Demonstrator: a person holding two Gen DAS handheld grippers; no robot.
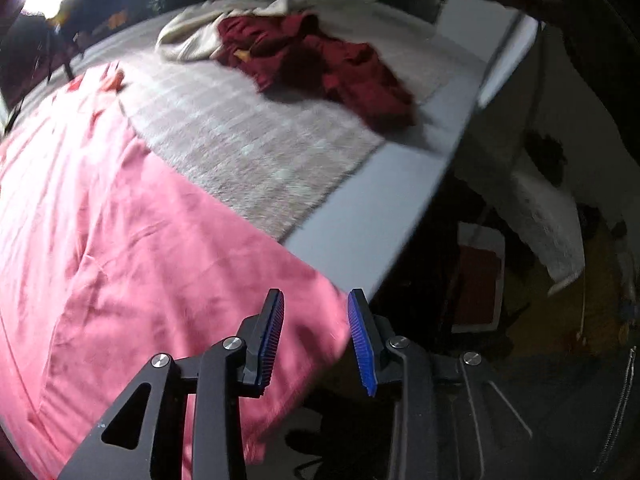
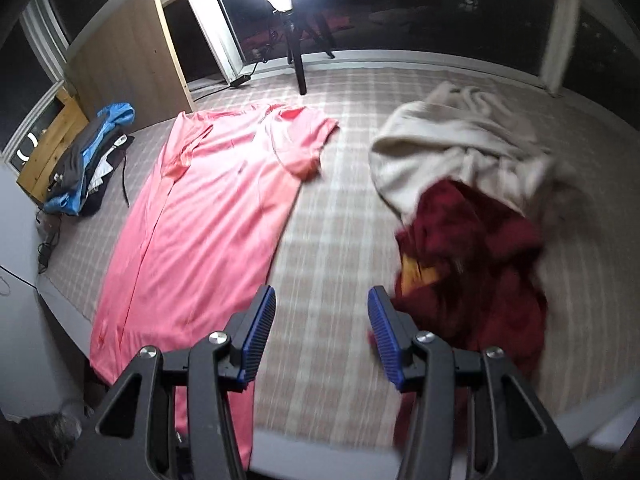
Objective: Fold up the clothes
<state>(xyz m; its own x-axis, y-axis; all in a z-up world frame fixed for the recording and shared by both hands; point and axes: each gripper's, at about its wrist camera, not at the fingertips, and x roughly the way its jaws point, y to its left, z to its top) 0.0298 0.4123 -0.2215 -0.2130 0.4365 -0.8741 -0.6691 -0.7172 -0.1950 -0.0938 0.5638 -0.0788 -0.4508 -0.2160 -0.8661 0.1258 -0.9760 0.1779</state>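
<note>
A pink shirt lies spread flat on the plaid bed cover, collar towards the far side and one side folded in lengthwise. My left gripper hovers open over the shirt's near hem corner by the bed's edge, with nothing pressed between its blue pads. My right gripper stands open above the bare cover, between the pink shirt and a crumpled maroon garment. A cream garment lies bunched behind the maroon one, partly under it.
A ring light on a tripod stands at the bed's far edge. A pile of blue and dark clothes sits at the far left near a wooden board. The grey bed edge drops to a dark cluttered floor.
</note>
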